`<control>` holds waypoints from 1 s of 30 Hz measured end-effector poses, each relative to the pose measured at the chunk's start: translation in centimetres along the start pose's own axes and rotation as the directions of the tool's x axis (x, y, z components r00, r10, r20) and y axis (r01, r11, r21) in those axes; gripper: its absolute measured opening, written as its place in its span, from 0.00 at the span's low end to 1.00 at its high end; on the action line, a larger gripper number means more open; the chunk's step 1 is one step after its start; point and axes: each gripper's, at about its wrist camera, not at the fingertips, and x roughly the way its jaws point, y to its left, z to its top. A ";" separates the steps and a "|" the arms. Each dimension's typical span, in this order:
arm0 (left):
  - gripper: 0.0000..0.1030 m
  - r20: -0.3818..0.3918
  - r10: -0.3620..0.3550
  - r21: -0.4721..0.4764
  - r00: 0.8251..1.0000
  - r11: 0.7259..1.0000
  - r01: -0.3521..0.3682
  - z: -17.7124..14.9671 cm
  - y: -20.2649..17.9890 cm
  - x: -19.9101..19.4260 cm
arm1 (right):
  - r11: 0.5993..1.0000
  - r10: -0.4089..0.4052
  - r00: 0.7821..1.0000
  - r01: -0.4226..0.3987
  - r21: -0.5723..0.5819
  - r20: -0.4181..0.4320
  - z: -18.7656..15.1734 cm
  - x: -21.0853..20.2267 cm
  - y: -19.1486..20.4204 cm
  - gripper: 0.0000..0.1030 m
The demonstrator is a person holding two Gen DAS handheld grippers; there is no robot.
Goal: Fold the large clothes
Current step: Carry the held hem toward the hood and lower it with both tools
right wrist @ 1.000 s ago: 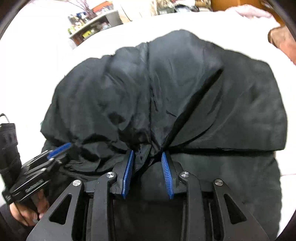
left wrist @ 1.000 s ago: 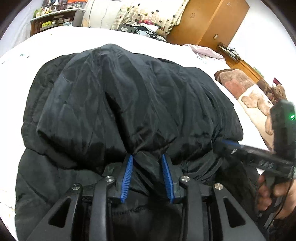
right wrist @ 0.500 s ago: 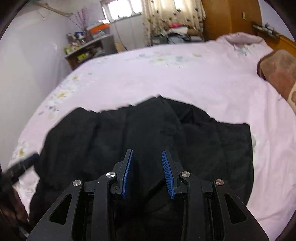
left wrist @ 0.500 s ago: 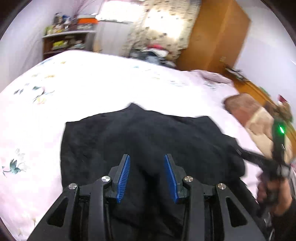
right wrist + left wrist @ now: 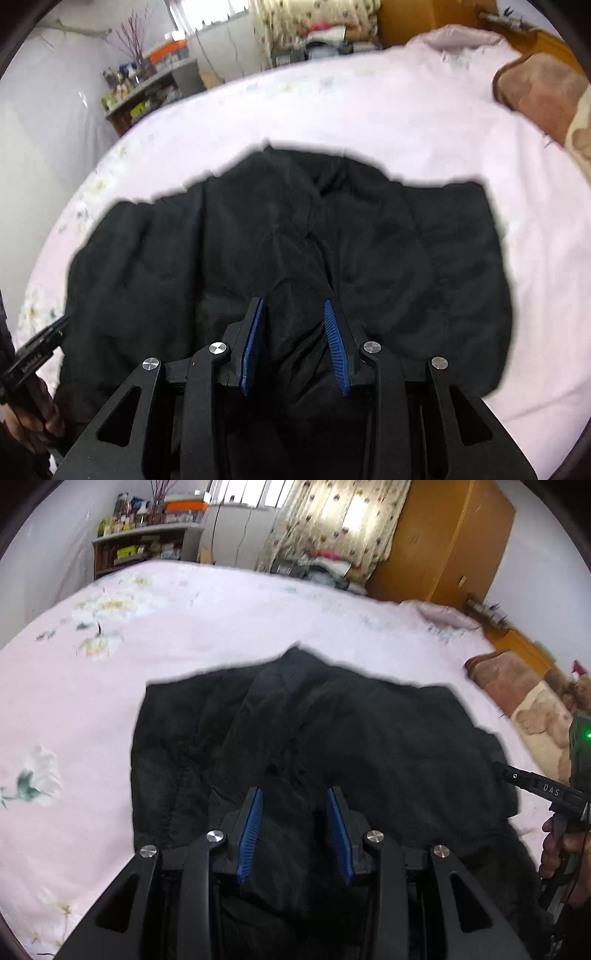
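A black padded jacket [image 5: 332, 738] lies spread on the bed [image 5: 184, 627], which is covered by a pale pink sheet with a floral print. The garment's near portion is bunched toward the person; its far edge rests flat on the sheet, with a small peak at the middle.

Left gripper [image 5: 294, 827]: the jaws stand apart. The blue ribbed pads [image 5: 251, 830] frame dark fabric of the jacket, which passes between and below them. The view does not show whether the pads press on the cloth. This gripper sits over the near-left part of the garment.

Right gripper [image 5: 293, 343]: the jaws also stand apart, at a similar width. A raised fold of the jacket runs up between the blue pads [image 5: 334, 347]. Contact between pad and fabric cannot be confirmed. In the left wrist view the same tool appears at the right margin, held in the person's right hand [image 5: 557, 849], with a green indicator light lit on its body.

In the right wrist view, the left hand [image 5: 40, 410] grips its tool at the lower left, beside the jacket's edge.

Surroundings: a brown patterned blanket [image 5: 524, 698] lies on the bed to the right of the jacket, apart from it. A wooden wardrobe [image 5: 443, 542], a patterned curtain [image 5: 325, 520] and a shelf unit [image 5: 144, 546] loaded with small items stand beyond the far side of the bed.
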 end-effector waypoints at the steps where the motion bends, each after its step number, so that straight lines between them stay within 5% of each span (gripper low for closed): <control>1: 0.37 0.017 -0.017 0.005 1.000 1.000 0.017 -0.1 -0.2 -0.8 | 1.000 0.015 0.999 -0.015 -0.009 0.030 0.1 -1.1 0.5 0.32; 4: 0.37 0.032 -0.085 0.018 0.996 0.996 0.084 -1.0 -1.7 -1.8 | 0.994 0.097 0.992 -0.093 -0.058 0.085 -0.5 -3.5 3.0 0.32; 7: 0.37 -0.021 -0.111 0.058 0.994 0.992 0.112 -2.8 -3.1 -0.6 | 0.981 0.143 0.990 -0.139 -0.136 0.018 -2.5 -1.9 5.9 0.32; 13: 0.38 -0.113 -0.084 0.022 0.990 0.996 0.087 -5.5 -2.6 3.6 | 0.984 0.069 0.993 -0.084 -0.156 -0.099 -5.6 4.2 6.1 0.32; 19: 0.38 -0.132 -0.072 0.030 0.989 0.997 0.077 -4.3 -2.7 2.6 | 0.983 0.037 0.992 -0.059 -0.175 -0.123 -5.1 3.9 6.9 0.32; 24: 0.38 -0.083 -0.097 0.062 0.992 0.993 0.102 -5.3 -2.8 -0.1 | 0.981 0.048 0.998 -0.054 -0.188 -0.039 -5.4 -0.7 8.3 0.32; 30: 0.38 -0.127 -0.076 0.024 0.989 0.997 0.079 -7.2 -1.8 2.4 | 0.981 0.012 0.990 -0.039 -0.190 -0.138 -7.8 3.3 7.9 0.32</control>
